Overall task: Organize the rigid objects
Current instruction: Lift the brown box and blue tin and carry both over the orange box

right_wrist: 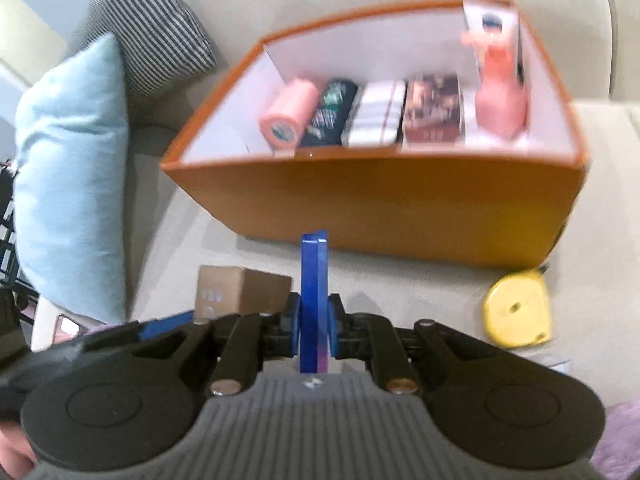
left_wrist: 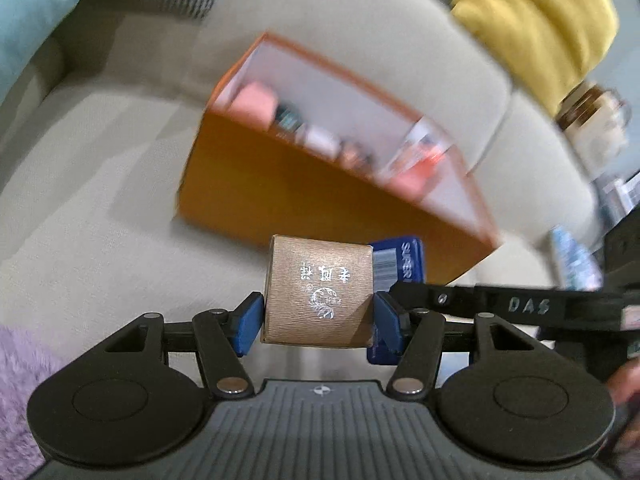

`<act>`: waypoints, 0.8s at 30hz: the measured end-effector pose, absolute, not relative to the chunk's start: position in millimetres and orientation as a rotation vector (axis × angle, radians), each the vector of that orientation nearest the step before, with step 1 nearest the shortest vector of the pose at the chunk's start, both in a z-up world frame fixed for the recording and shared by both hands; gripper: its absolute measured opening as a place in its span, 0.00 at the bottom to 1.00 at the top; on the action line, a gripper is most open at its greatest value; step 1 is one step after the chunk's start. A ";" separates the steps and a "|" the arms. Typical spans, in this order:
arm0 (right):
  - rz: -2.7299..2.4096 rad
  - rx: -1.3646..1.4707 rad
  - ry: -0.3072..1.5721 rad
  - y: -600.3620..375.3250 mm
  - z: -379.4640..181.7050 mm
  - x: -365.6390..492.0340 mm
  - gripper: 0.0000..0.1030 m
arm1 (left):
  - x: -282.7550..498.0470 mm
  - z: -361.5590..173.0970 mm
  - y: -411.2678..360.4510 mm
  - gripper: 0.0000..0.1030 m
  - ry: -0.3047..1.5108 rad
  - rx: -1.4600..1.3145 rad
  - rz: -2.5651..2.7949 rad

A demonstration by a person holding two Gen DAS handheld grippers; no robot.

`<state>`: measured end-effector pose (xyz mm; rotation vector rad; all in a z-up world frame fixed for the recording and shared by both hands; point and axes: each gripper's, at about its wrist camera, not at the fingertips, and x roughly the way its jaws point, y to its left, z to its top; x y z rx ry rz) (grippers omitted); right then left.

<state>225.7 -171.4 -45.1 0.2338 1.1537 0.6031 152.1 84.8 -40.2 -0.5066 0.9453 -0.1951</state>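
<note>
The left gripper (left_wrist: 318,318) grasps a small brown box (left_wrist: 318,296). The right gripper (right_wrist: 314,328) is clenched on a thin blue card (right_wrist: 315,280), held upright before the orange box (right_wrist: 380,200) on the sofa (left_wrist: 100,200).

Soft, even indoor light, no glare; fisheye bends the edges, and motion blur smears everything around the orange box (left_wrist: 280,184).

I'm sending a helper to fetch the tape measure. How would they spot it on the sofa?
Find the orange box on the beige sofa. By its near right corner, on the cushion outside it, lies the tape measure. It is the only yellow rounded case there; the other loose things are a brown carton and a blue card.
</note>
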 end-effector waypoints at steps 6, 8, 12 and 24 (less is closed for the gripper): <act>0.631 0.227 1.002 -196.6 21.2 253.4 0.13 | 186.8 25.8 82.8 0.67 0.831 -0.480 -0.268; 0.607 0.195 0.958 -200.0 35.8 271.6 0.13 | 207.7 39.4 79.5 0.67 0.811 -0.460 -0.284; 0.522 0.134 1.001 -192.6 33.2 316.6 0.13 | 260.2 41.1 67.3 0.67 0.827 -0.419 -0.303; 0.328 -0.125 1.322 -141.3 -68.0 370.9 0.13 | 319.3 -43.2 51.4 0.67 1.053 -0.417 -0.304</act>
